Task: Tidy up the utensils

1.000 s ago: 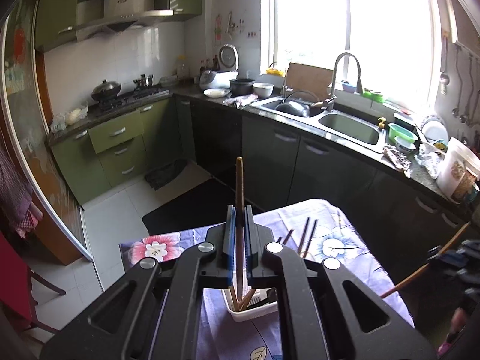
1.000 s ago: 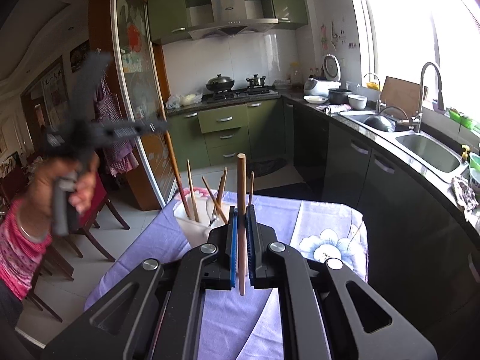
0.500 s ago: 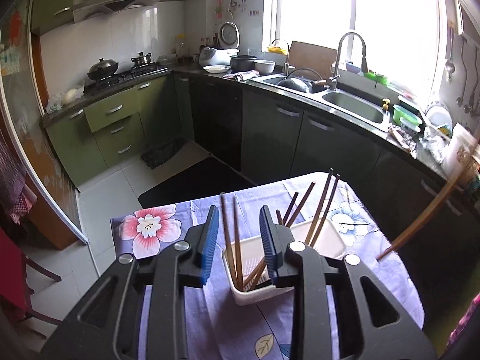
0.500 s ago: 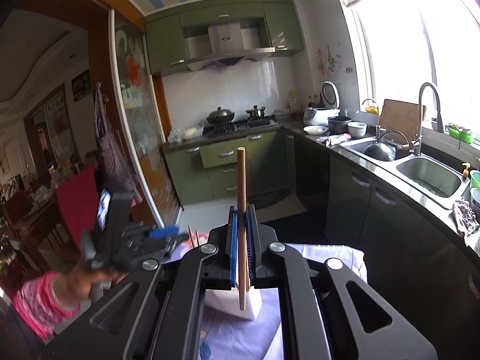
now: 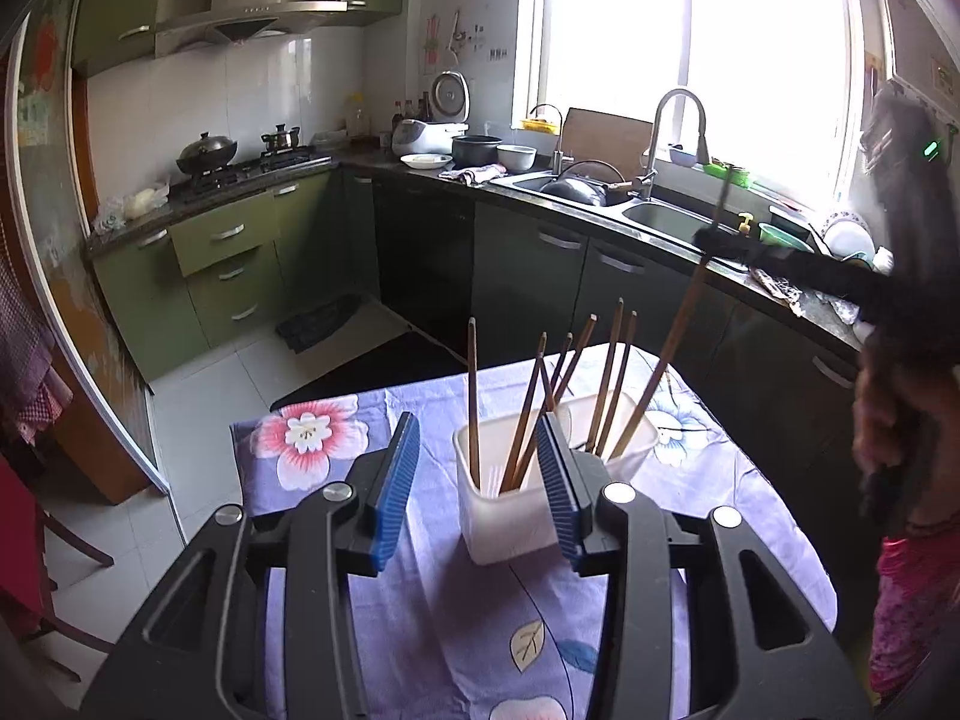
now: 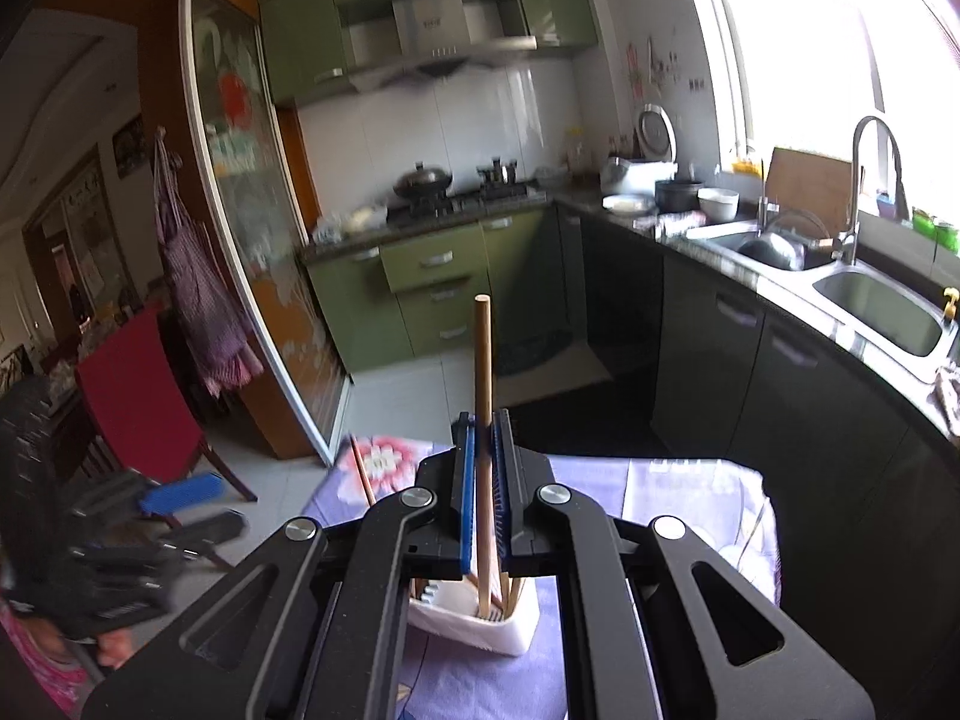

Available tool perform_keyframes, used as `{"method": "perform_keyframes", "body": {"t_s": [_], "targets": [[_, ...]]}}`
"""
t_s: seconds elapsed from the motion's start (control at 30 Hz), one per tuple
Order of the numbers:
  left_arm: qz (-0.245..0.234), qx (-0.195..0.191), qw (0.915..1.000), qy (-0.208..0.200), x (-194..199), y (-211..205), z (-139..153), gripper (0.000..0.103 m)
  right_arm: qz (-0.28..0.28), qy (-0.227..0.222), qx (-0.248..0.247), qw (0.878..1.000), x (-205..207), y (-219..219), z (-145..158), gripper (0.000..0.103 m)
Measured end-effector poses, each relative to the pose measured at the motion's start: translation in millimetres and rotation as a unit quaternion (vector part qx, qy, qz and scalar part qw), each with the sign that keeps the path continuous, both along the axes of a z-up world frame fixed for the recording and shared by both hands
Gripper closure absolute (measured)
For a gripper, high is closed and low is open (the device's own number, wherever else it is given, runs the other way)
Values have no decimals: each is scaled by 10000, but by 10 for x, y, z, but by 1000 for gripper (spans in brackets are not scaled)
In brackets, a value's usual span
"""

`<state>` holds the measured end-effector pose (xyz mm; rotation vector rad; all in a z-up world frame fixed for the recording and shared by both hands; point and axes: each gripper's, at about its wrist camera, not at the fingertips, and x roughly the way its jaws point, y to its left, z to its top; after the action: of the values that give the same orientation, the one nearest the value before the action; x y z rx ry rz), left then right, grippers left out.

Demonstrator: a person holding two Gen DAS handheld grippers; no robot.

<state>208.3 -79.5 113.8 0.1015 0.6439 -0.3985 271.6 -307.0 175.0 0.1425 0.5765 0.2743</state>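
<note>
The left gripper (image 5: pixel 477 483) stood part-open, its ribbed blue pads (image 5: pixel 393 483) having just been spreading, with nothing pressed between them; the near corner of the white plastic holder (image 5: pixel 510 519) showed in the gap. The right gripper (image 6: pixel 485 483) was clamped narrow on a single round wooden chopstick (image 6: pixel 483 360), held upright, its lower end hanging over the holder (image 6: pixel 480 630). Both tools were matte black, angular, with round silver pivots. The holder was a smooth rectangular tub with rounded corners and two compartments. Slim brown chopsticks (image 5: pixel 606 378) leaned in both compartments at differing angles. It sat on a table under a lilac cloth (image 5: pixel 336 450) printed with pink-and-white flowers. Beyond lay glossy dark cabinets and a steel sink (image 5: pixel 666 216).
</note>
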Motion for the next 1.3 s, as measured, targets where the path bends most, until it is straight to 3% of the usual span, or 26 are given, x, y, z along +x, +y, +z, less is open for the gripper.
{"method": "perform_keyframes", "body": {"t_s": [0.23,0.43,0.57,0.6,0.67,0.87,1.03,1.3], "targets": [[88,-136,9998,152,-94,119,-187,62,85,375,-211,9990,141,159,-496,96],[272,-320,9991,54,-225,200,-318,44,30,154,-259,9995,-230,173,-597,90],[403,-355,9985,-77,-386,236,-474,20,-59,7,-204,9998,-747,105,-811,62],[436,-354,9984,-85,-428,240,-527,18,-100,-3,-179,9998,-877,91,-888,58],[454,-326,9984,-35,-524,242,-662,14,-197,-37,-180,9996,-1164,73,-1092,38],[547,-374,9978,60,-870,267,-988,10,-426,-208,-286,9985,-1922,107,-1499,6],[710,-341,9964,-297,-1245,247,-1010,7,-687,-540,-406,9953,-2407,129,-1516,5],[817,-285,9937,-719,-1760,247,-836,7,-1086,-898,-575,9884,-2829,81,-1325,5]]}}
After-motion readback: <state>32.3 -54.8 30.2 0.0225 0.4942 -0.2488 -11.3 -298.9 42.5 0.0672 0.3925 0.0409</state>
